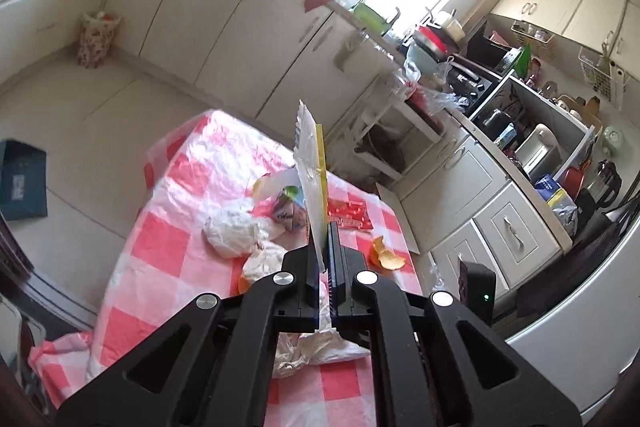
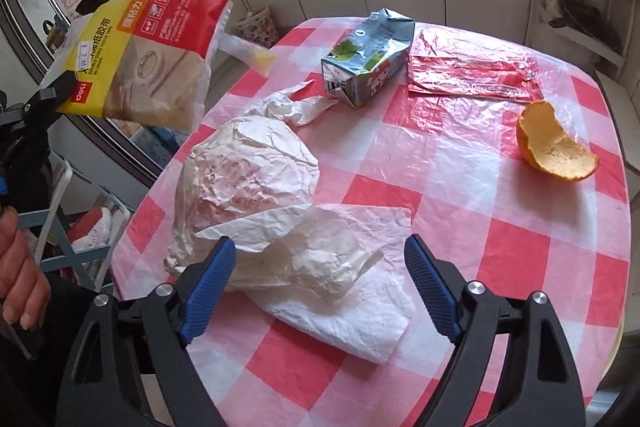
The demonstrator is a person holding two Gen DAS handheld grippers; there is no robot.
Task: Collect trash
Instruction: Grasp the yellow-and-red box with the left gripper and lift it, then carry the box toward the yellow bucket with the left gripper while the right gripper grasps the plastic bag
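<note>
My left gripper [image 1: 325,259] is shut on a flat tape package [image 1: 310,179], seen edge-on and held up above the table. From the right wrist view the same yellow-and-red package [image 2: 148,59] hangs in the air at the upper left, pinched by the left gripper [image 2: 60,87]. My right gripper [image 2: 320,259] stands open over a crumpled white tissue [image 2: 320,267] on the checked tablecloth [image 2: 520,235], its blue pads [image 2: 208,291] on either side, not pressing. Further off lie a crumpled paper ball [image 2: 248,163], a squashed milk carton [image 2: 368,55], a red wrapper [image 2: 472,71] and an orange peel [image 2: 552,143].
A person's hand [image 2: 20,259] shows at the left edge. White kitchen cabinets [image 1: 224,11] run behind the table. A crowded counter [image 1: 520,131] stands to the right. A patterned bag [image 1: 96,39] sits on the floor by the cabinets. More peel [image 1: 386,253] lies near the table's edge.
</note>
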